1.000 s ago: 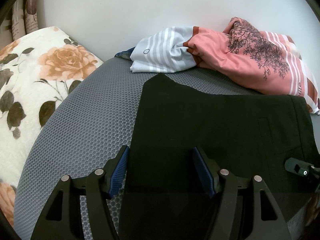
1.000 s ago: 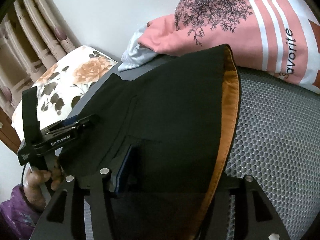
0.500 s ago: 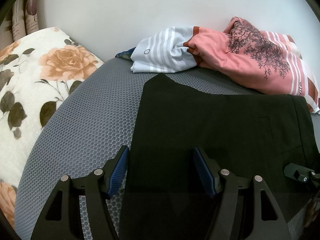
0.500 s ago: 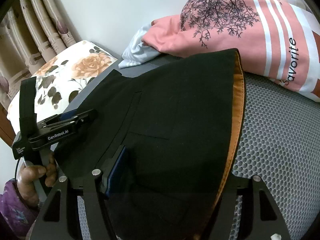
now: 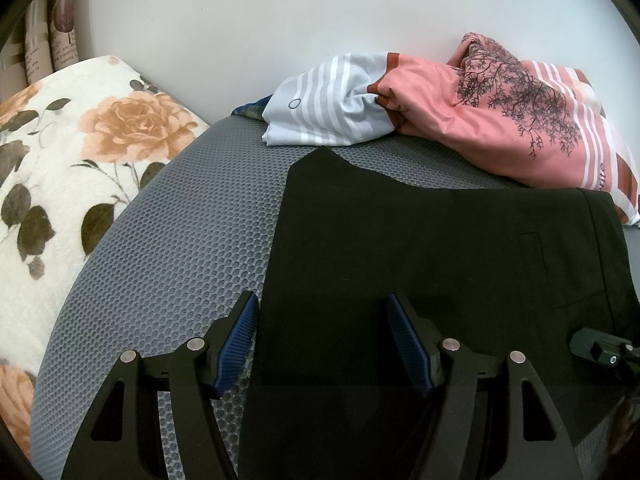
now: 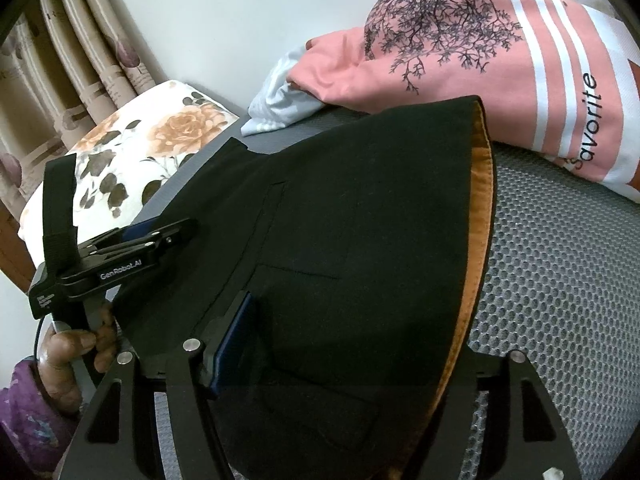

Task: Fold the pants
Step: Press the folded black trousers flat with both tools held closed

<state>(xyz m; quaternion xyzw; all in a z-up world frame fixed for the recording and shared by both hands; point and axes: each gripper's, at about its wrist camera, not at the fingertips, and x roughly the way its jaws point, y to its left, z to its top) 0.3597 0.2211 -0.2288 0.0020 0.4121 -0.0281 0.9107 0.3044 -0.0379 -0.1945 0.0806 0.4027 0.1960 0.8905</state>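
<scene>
1. The pants (image 5: 420, 264) are matt black cloth with a tan lining.
2. The mat (image 5: 172, 248) is grey honeycomb mesh, rough.
3. The pillow (image 5: 60, 168) looks fleecy.
4. The finger pads (image 5: 236, 344) are ribbed blue rubber.

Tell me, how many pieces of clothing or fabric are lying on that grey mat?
2: black pants spread flat at the front, and a pink-and-white striped cloth bunched against the wall behind. A dark blue scrap peeks from under the bundle, so more may be hidden.

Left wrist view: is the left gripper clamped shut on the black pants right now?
No. The left gripper stands open, its blue pads spread apart over the edge of the black pants, not pinching the cloth.
</scene>
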